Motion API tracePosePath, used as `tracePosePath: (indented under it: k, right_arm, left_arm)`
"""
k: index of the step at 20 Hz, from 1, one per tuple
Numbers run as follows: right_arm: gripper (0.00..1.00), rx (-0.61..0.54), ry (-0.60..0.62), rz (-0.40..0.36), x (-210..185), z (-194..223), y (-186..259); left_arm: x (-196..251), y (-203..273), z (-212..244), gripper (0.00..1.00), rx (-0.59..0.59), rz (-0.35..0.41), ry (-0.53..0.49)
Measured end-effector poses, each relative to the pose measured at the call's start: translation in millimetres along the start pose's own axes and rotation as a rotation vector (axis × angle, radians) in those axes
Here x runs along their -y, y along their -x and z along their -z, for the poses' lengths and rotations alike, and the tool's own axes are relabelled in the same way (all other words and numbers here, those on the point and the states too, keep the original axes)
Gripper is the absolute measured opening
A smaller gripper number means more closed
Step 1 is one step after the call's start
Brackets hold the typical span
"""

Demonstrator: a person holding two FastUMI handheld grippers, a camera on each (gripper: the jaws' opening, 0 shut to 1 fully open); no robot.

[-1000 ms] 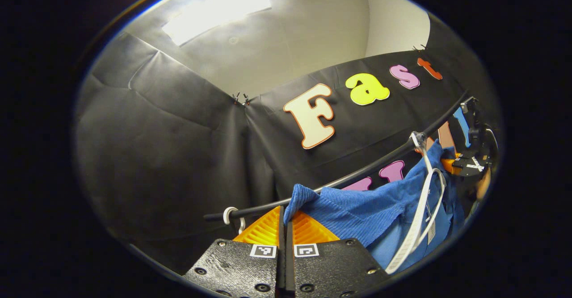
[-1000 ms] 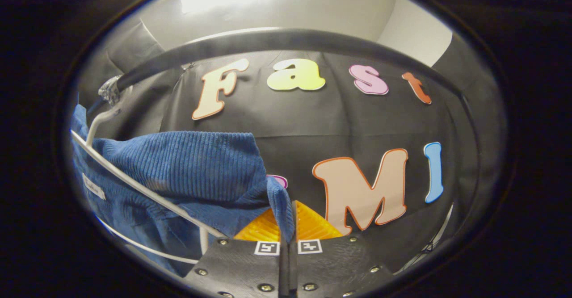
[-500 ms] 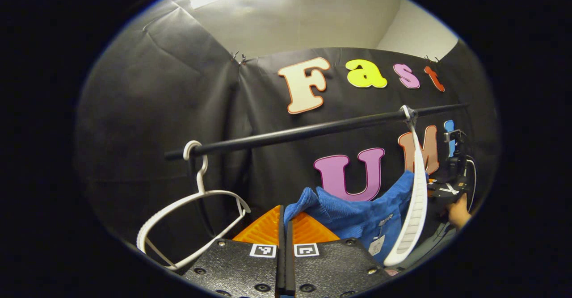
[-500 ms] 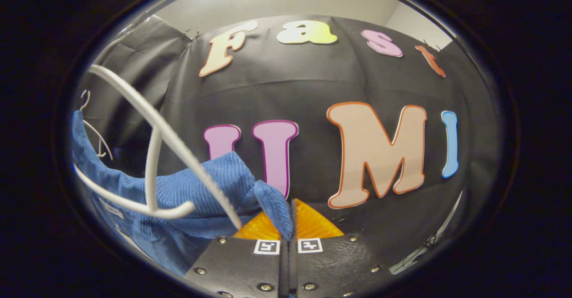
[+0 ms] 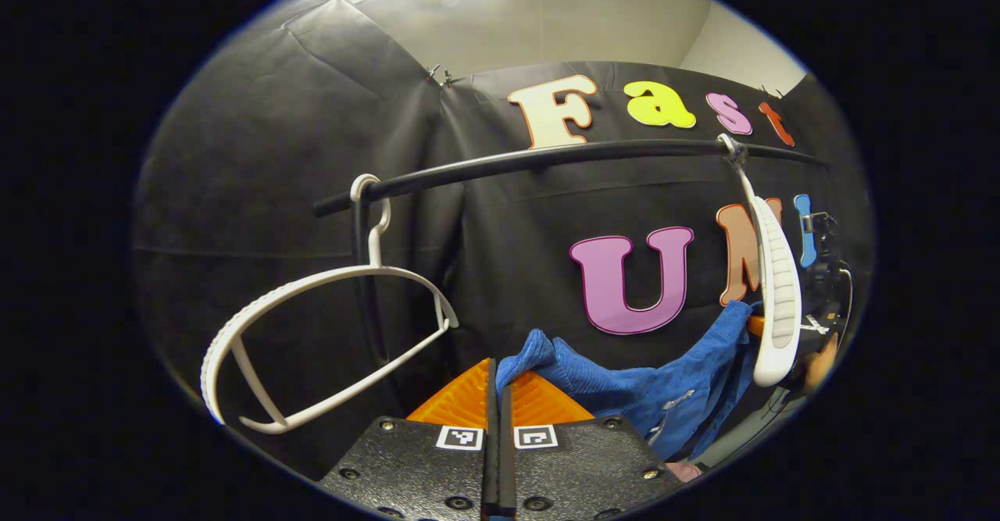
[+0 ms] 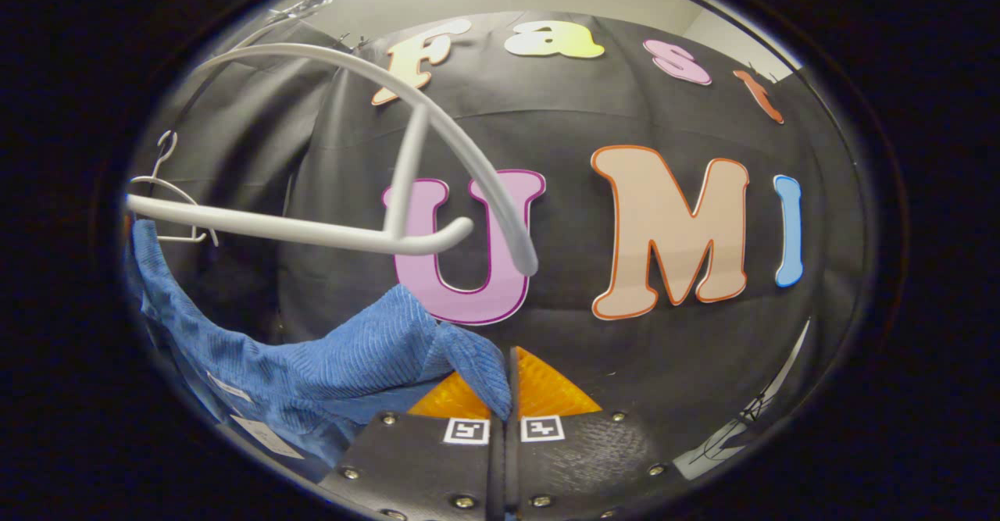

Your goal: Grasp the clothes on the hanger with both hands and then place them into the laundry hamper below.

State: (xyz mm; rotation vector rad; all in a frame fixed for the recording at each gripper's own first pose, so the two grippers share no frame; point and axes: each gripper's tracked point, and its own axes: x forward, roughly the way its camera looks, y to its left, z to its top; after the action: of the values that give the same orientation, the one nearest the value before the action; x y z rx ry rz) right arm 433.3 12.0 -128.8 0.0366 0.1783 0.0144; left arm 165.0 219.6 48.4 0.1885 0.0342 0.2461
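Hangers (image 5: 328, 333) (two, both bare), one blue garment (image 6: 328, 365) between two clamped tongs (image 5: 498, 384).

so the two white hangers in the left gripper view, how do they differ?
The left hanger faces the camera, so its full curved frame and crossbar show; the right hanger is edge-on, a narrow ribbed strip. The left one hangs apart from the blue garment; the right one overlaps it. Both are white, bare, and hooked on the black rail.

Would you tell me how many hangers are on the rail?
2: one hanger near the rail's left end, the other toward its right end. More may be out of view.
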Motion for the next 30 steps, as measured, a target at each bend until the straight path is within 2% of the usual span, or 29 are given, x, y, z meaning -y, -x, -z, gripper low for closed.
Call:
tracePosePath:
  k: [3, 6, 7, 8, 9, 16, 19, 25, 30]
  right_arm:
    - [0.0, 0.019, 0.017, 0.004, -8.3, -11.4, 33.5]
    - [0.01, 0.01, -0.046, -0.005, -18.9, -17.1, 67.6]
    - [0.05, 0.015, -0.059, -0.002, -20.1, -22.1, 78.5]
    - [0.0, 0.02, -0.061, -0.004, -21.0, -25.9, 87.9]
    - [0.0, 0.02, -0.06, -0.006, -22.9, -28.6, 97.2]
    - [0.01, 0.035, -0.119, -0.008, -27.2, -53.1, 155.1]
    - [0.01, 0.047, -0.145, -0.03, -35.4, -65.8, 175.2]
    - [0.01, 0.083, -0.182, -0.047, -48.4, -86.2, 208.1]
    - [0.01, 0.077, -0.18, -0.067, -58.6, -77.4, 216.9]
  left_arm:
    - [3.1, 15.0, 2.7, 0.0, -0.014, 0.022, 0.01]
    - [13.0, 33.2, 0.5, 0.0, -0.022, 0.067, 0.025]
    - [17.8, 38.7, -2.2, 0.0, -0.021, 0.083, 0.034]
    - [23.6, 44.5, -4.6, 0.0, -0.018, 0.101, 0.038]
    - [29.0, 49.7, -9.0, 0.02, -0.011, 0.116, 0.039]
    - [61.8, 78.7, -19.5, 0.0, 0.001, 0.191, 0.073]
    - [78.7, 86.9, -22.1, 0.0, 0.0, 0.224, 0.098]
    - [98.6, 89.2, -17.2, 0.0, -0.026, 0.22, 0.152]
    - [96.2, 87.4, 13.4, 0.0, -0.063, 0.202, 0.212]
